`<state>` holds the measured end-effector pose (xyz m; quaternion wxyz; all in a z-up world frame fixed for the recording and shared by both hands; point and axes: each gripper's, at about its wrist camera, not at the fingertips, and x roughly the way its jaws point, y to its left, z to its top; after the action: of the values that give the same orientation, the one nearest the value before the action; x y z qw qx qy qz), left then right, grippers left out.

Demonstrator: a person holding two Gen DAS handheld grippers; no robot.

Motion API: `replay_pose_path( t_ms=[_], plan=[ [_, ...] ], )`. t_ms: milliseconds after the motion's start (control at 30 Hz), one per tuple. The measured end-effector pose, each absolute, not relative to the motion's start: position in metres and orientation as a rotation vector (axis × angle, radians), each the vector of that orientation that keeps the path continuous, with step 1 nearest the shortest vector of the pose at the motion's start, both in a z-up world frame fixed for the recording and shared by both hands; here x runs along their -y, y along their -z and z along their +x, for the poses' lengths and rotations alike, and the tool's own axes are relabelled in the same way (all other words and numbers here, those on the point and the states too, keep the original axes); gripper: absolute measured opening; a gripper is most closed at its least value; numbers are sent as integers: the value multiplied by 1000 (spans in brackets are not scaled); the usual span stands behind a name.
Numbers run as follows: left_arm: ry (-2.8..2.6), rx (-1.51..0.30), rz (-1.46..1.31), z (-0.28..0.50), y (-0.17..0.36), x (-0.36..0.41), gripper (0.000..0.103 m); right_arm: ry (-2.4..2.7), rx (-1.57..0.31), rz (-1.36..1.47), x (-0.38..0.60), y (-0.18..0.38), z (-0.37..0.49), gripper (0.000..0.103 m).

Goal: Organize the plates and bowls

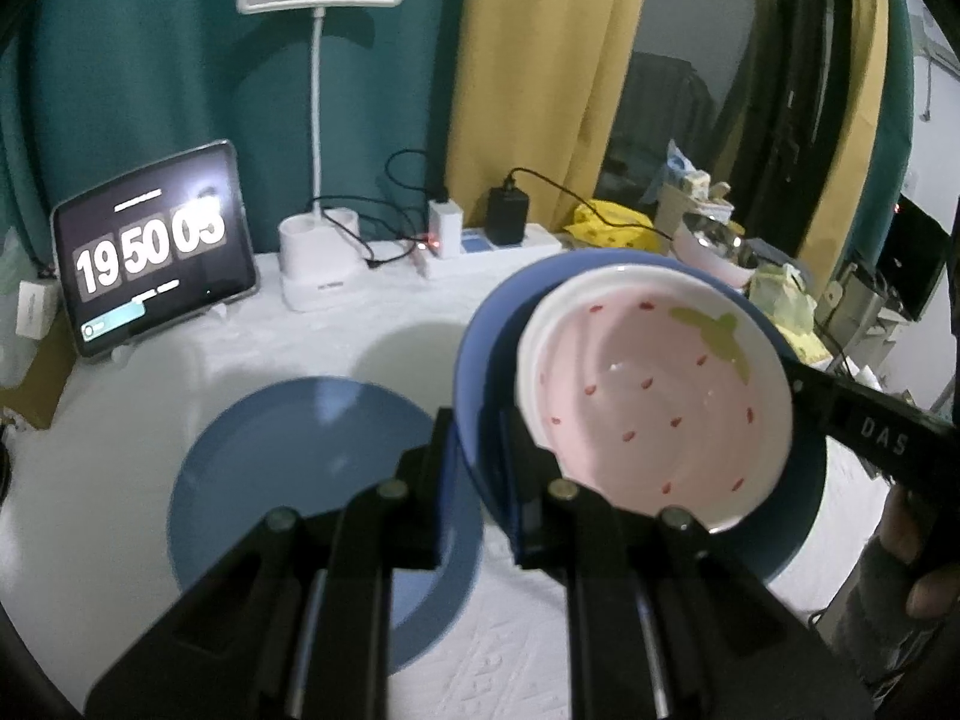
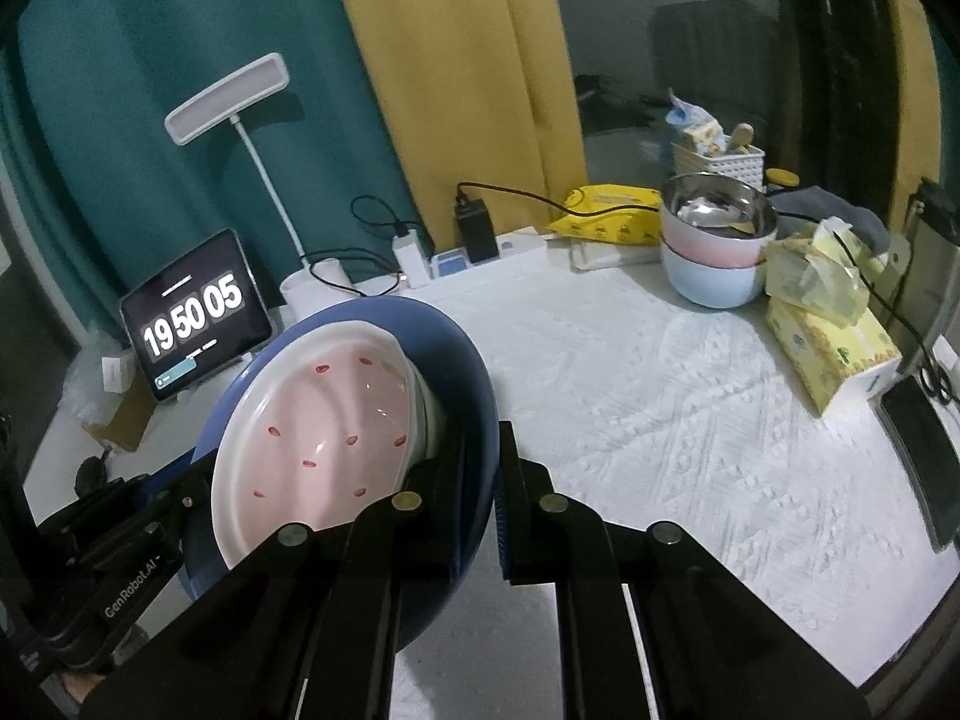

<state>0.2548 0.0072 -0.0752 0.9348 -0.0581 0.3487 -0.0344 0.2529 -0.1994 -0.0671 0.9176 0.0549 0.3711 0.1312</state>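
Observation:
A blue bowl (image 1: 480, 372) with a pink strawberry-pattern dish (image 1: 654, 402) inside it is held in the air, tilted. My left gripper (image 1: 477, 474) is shut on the bowl's near rim. My right gripper (image 2: 480, 480) is shut on the opposite rim of the blue bowl (image 2: 474, 372), with the pink dish (image 2: 324, 426) leaning inside it. The right gripper also shows at the right of the left wrist view (image 1: 870, 420). A flat blue plate (image 1: 288, 456) lies on the white tablecloth (image 1: 528, 648), below and left of the held bowl.
At the back stand a tablet clock (image 1: 153, 246), a white desk lamp (image 1: 318, 138) and a power strip (image 1: 492, 246). At the back right are stacked pink and light-blue bowls (image 2: 714, 246), tissue packs (image 2: 828, 324), a yellow packet (image 2: 612, 216) and a phone (image 2: 921, 456).

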Motion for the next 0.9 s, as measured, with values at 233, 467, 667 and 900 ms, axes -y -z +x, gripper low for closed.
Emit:
replay_pose_path(
  t_ms=[233,467,667,900],
  plan=[
    [44,-705,-143,250,75,-28,13,-296,-765,89,176,65,255,10],
    [19,-706,-166,248,79,-48,13,-318,-776,66,155,68,260,10],
    [-6,-710,-183,247,83,-64,13,-342,-785,54,138,71,266,10],
    [-39,-717,-202,249,89,-81,13,-369,-801,43,119,76,275,10]
  ],
)
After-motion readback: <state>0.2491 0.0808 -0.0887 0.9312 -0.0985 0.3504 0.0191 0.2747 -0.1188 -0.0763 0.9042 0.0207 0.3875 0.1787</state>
